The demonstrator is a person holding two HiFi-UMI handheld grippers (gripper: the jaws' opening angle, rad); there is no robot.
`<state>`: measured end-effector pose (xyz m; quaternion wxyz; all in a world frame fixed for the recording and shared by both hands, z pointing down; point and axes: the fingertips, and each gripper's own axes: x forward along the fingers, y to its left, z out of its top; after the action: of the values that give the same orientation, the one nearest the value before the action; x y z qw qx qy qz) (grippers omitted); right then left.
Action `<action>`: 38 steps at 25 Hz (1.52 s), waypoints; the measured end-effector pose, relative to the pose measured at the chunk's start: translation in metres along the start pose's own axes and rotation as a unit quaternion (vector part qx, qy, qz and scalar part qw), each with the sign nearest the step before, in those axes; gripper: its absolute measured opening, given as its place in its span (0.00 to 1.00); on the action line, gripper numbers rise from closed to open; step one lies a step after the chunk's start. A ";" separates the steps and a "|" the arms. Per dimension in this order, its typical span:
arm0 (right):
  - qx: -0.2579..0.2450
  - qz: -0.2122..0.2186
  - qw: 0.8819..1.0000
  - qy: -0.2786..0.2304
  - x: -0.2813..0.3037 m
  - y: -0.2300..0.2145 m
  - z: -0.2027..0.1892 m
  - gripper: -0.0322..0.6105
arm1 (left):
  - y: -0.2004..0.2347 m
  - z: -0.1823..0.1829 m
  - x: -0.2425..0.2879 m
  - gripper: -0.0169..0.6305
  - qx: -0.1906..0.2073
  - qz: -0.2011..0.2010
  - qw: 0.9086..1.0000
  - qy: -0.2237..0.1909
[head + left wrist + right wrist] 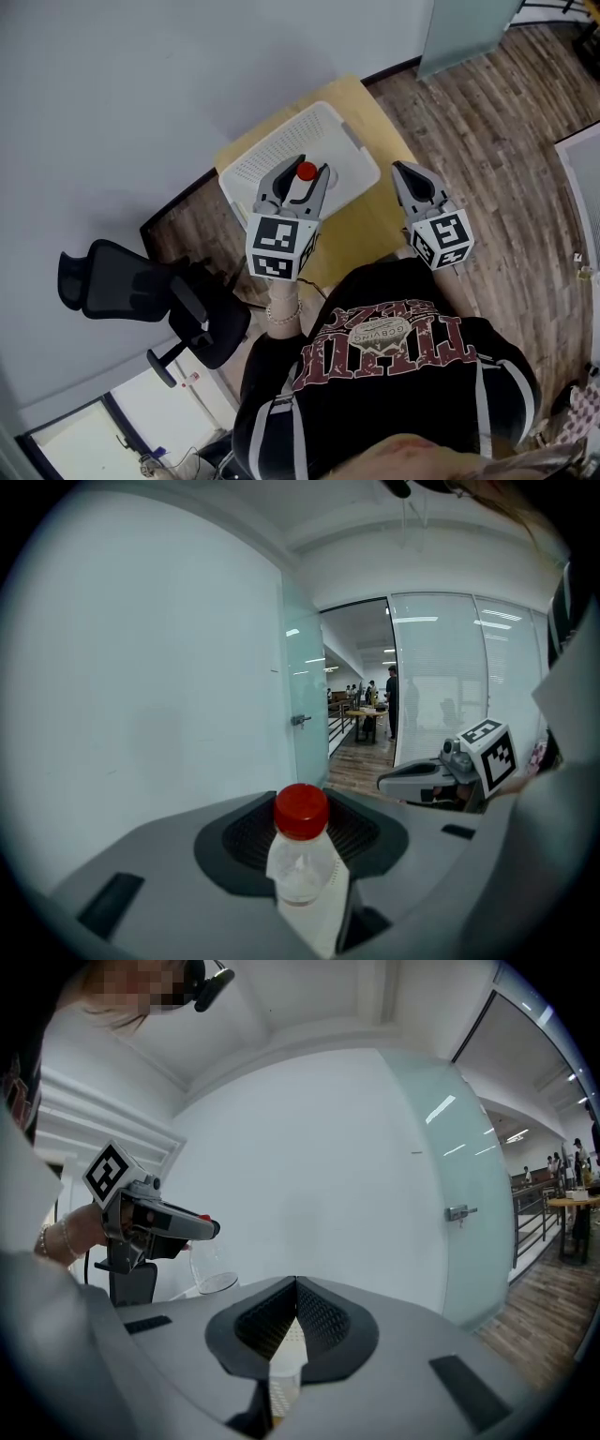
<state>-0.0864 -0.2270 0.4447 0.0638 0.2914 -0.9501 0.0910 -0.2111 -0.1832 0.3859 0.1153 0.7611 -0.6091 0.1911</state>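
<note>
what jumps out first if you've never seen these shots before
The clear bottle with a red cap, clamped in the left gripper, catches the eye first; in the head view it sits over a white slotted tray on a small wooden table. Beside it the right gripper has its jaws together, with nothing between them.

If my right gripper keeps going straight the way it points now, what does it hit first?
Most likely the white wall: the right gripper, jaws shut and empty, faces it with nothing in between. The left gripper with its bottle sits off to one side, out of line.
</note>
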 end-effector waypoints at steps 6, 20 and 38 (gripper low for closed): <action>0.001 -0.011 1.000 -0.005 -0.007 -0.007 -0.001 0.08 | -0.016 0.015 0.000 0.31 0.018 -0.022 1.000 -0.009; 0.012 -0.047 0.999 -0.010 -0.025 -0.036 -0.003 0.08 | -0.058 0.048 0.008 0.31 0.044 -0.079 0.995 -0.027; 0.024 -0.122 0.992 -0.010 -0.073 -0.079 -0.009 0.08 | -0.128 0.059 0.038 0.31 0.064 -0.177 0.982 -0.033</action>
<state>0.0194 -0.2500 0.4514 0.0580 0.4078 -0.9055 0.1022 -0.0710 -0.2114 0.3565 0.0782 0.8684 -0.4552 0.1805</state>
